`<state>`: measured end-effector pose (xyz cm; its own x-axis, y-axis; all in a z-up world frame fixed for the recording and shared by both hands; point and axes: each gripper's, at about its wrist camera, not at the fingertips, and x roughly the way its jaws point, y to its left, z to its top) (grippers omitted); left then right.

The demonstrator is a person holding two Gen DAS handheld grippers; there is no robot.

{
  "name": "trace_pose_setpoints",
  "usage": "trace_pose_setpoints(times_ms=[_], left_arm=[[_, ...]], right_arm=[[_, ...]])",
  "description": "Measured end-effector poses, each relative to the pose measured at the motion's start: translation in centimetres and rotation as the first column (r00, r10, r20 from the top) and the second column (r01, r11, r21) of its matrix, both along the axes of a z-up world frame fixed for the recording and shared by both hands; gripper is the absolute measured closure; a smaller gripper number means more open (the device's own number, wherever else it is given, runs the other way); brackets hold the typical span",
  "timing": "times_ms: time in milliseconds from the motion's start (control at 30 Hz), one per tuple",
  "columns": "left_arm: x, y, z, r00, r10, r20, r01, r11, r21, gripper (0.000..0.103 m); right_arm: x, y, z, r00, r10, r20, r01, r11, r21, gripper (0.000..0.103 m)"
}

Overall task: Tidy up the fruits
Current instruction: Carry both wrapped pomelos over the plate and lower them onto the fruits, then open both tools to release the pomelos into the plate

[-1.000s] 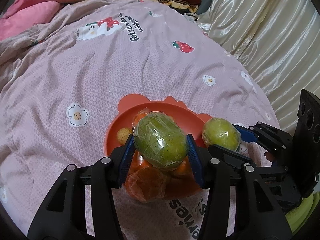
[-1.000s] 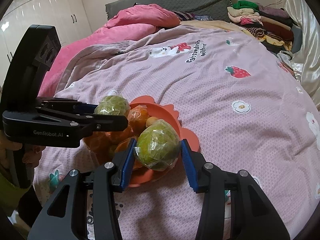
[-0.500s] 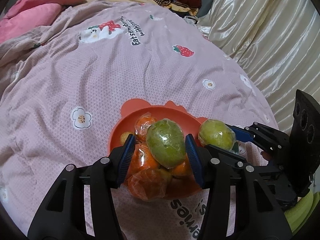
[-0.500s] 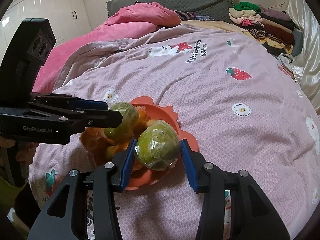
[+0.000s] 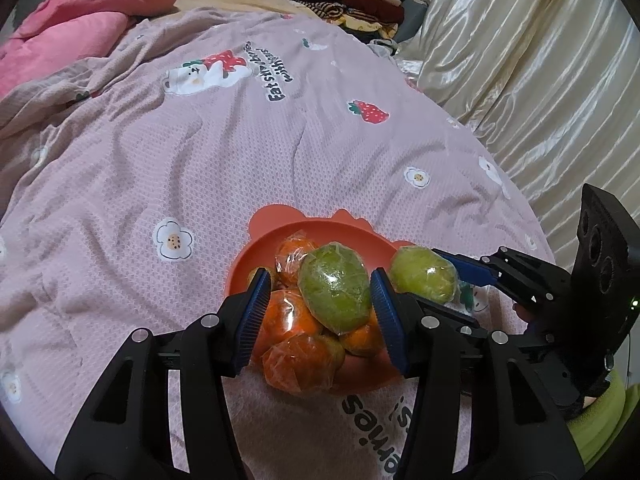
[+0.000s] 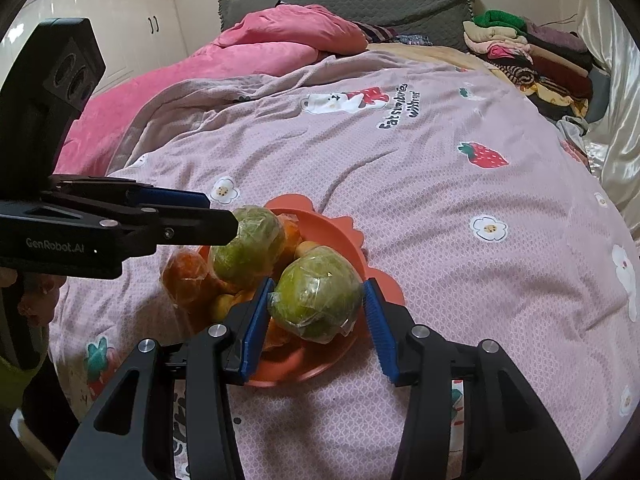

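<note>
An orange-red plate [image 5: 320, 228] [image 6: 340, 236] on the bed holds several plastic-wrapped oranges [image 5: 298, 364] [image 6: 186, 274]. A wrapped green fruit [image 5: 335, 286] [image 6: 248, 254] rests on top of the orange pile. My left gripper [image 5: 318, 314] is open around it, with a gap showing at its left pad. My right gripper [image 6: 318, 324] is shut on a second wrapped green fruit [image 6: 316, 294] [image 5: 423, 275] and holds it just over the plate's right rim.
The plate sits on a pink bedspread [image 5: 240, 140] with strawberry and flower prints. A pink duvet [image 6: 256, 52] lies at the back left. Folded clothes [image 6: 528, 52] are stacked at the back right. A cream satin curtain [image 5: 520, 60] hangs along the right.
My left gripper lowered its green fruit onto the oranges, opened, and drew back a little. My right gripper kept its fruit and stayed by the plate's right rim.
</note>
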<state>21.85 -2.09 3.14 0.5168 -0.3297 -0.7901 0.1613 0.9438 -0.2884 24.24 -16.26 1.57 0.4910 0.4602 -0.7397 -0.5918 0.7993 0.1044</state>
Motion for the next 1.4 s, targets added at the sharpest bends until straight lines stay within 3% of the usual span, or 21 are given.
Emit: trace_pose_setpoints(times_ms=[633, 1000, 1400], left_arm=[[-0.13, 0.07, 0.39, 1.000, 0.004, 0.006, -0.004, 1.000, 0.001, 0.060], [-0.17, 0.24, 0.61, 1.000, 0.008, 0.010, -0.008, 1.000, -0.001, 0.060], [-0.27, 0.21, 0.81, 1.000, 0.024, 0.013, -0.024, 1.000, 0.002, 0.048]], right_arm=[[-0.53, 0.33, 0.29, 1.000, 0.011, 0.017, -0.010, 1.000, -0.007, 0.051], [-0.63, 0.54, 0.41, 1.000, 0.014, 0.014, -0.014, 1.000, -0.012, 0.040], [-0.88, 0.30, 0.51, 1.000, 0.004, 0.010, -0.004, 1.000, -0.009, 0.027]])
